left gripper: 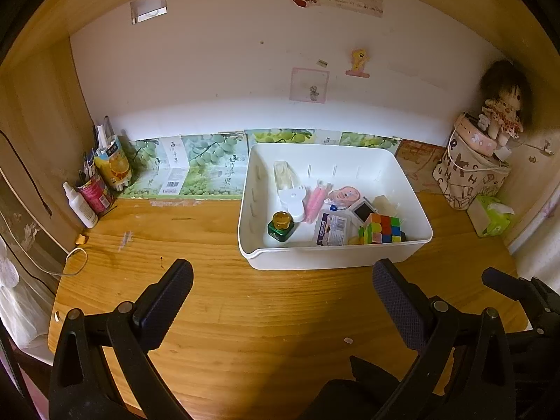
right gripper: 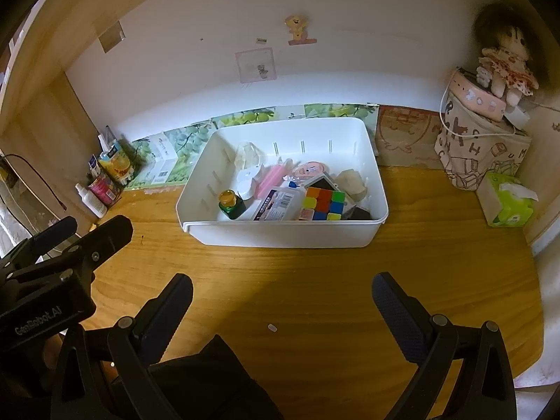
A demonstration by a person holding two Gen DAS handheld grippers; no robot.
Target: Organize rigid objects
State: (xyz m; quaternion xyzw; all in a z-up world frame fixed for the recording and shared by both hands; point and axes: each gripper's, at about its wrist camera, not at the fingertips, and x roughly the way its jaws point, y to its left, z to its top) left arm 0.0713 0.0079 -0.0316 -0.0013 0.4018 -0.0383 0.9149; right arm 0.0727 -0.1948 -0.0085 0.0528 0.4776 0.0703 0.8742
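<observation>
A white plastic bin [left gripper: 329, 257] [right gripper: 280, 234] stands on the wooden desk [left gripper: 245, 308]. It holds a colour cube [left gripper: 383, 229] [right gripper: 323, 204], a green bottle with an amber cap [left gripper: 281, 225] [right gripper: 231, 204], a clear labelled case [left gripper: 330, 229] [right gripper: 280, 204], a pink item [left gripper: 315, 197] and several other small things. My left gripper [left gripper: 283, 280] is open and empty, above the desk in front of the bin. My right gripper [right gripper: 281, 295] is open and empty, also in front of the bin. The left gripper's body shows at the left of the right wrist view.
Bottles and a carton [left gripper: 112, 164] stand at the back left corner. A printed bag with a doll [left gripper: 469, 171] [right gripper: 483, 147] and a green tissue pack [left gripper: 491, 215] [right gripper: 507, 199] are at the right. A small white scrap [right gripper: 272, 328] lies on the desk.
</observation>
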